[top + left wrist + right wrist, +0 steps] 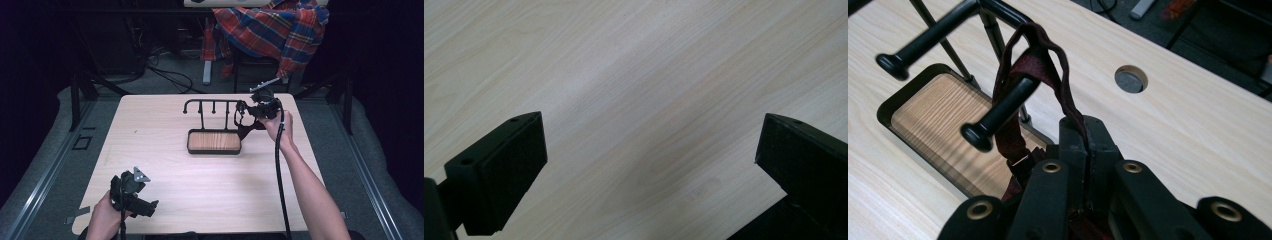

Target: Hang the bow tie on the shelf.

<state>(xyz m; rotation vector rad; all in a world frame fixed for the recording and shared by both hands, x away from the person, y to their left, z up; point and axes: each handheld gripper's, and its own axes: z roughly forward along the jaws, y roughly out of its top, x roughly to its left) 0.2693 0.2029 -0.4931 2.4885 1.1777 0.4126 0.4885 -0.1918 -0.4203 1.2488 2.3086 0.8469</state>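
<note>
A black peg rack point(212, 102) stands on a wood-floored tray point(190, 141) at the middle back of the table. My right gripper point(250, 111) is at the rack's right end, shut on the strap point(1063, 85) of a dark red fabric item point(245, 129). In the right gripper view the strap's loop goes around the end peg point(998, 112), and the jaws of the right gripper point(1087, 135) pinch it just behind the peg. My left gripper point(132, 195) rests at the table's near left corner. The left gripper point(651, 150) is open over bare wood.
A plaid shirt point(270, 25) hangs over a chair behind the table. Cables lie on the floor point(165, 75) beyond the far edge. A round cable hole point(1131, 79) sits in the tabletop near the rack. Another free peg point(898, 62) points outward beside the strap.
</note>
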